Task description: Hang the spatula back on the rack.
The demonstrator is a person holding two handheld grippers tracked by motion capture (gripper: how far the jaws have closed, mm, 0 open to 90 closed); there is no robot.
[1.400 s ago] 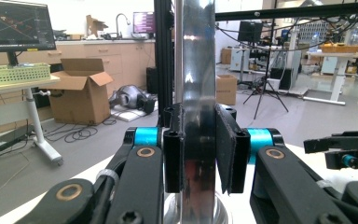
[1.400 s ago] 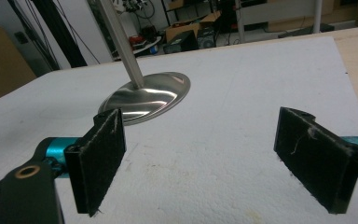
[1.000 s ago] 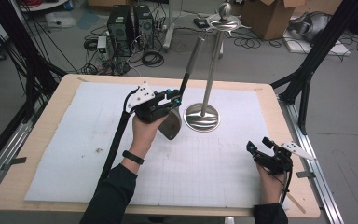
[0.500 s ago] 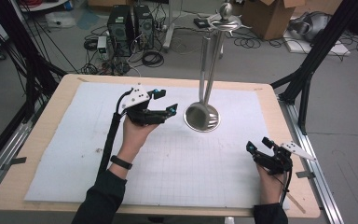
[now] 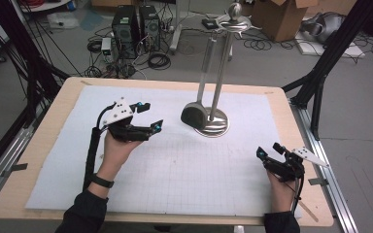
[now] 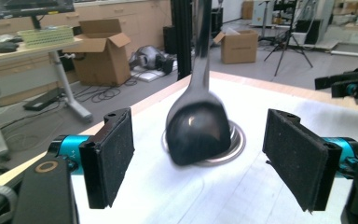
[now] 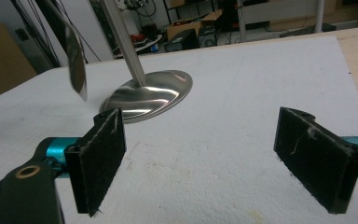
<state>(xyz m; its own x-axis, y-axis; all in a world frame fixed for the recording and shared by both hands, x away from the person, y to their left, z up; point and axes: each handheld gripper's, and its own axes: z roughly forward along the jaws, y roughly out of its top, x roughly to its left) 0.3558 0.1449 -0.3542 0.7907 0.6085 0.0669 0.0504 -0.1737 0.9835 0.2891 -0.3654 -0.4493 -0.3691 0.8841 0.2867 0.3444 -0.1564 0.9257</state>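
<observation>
A steel utensil stand [image 5: 214, 127] sits on the far centre of a white gridded mat [image 5: 175, 170] as a person at a wooden table [image 5: 39, 145] holds a two-jaw gripper in each hand. A long-handled ladle [image 5: 195, 115] hangs from the stand's top, its dark bowl just above the round base and blurred in the left gripper view, which suggests it is swinging. The left gripper [image 5: 145, 119] hovers near the ladle with its jaws spread wide and nothing between them; the right gripper [image 5: 267, 155], well apart near the mat's right front edge, is likewise spread and empty. By its look the ladle is polished metal: stiff, fairly light, slick against the pads, and apt to swing or slip off its hook if nudged. The flat, narrow handle above the bowl seems the surest place to grip; the rounded bowl would likely slide out of flat jaws. The stand appears top-heavy on a small disc, so a sideways pull could tip it. The mat looks slightly scuffed and matte and lies flat on the pale table, which is bordered by aluminium rails [image 5: 330, 160]. Beyond it, the workshop floor holds computer towers [image 5: 133, 24], tangled cables [image 5: 158, 60] and cardboard boxes [image 5: 281, 17].
</observation>
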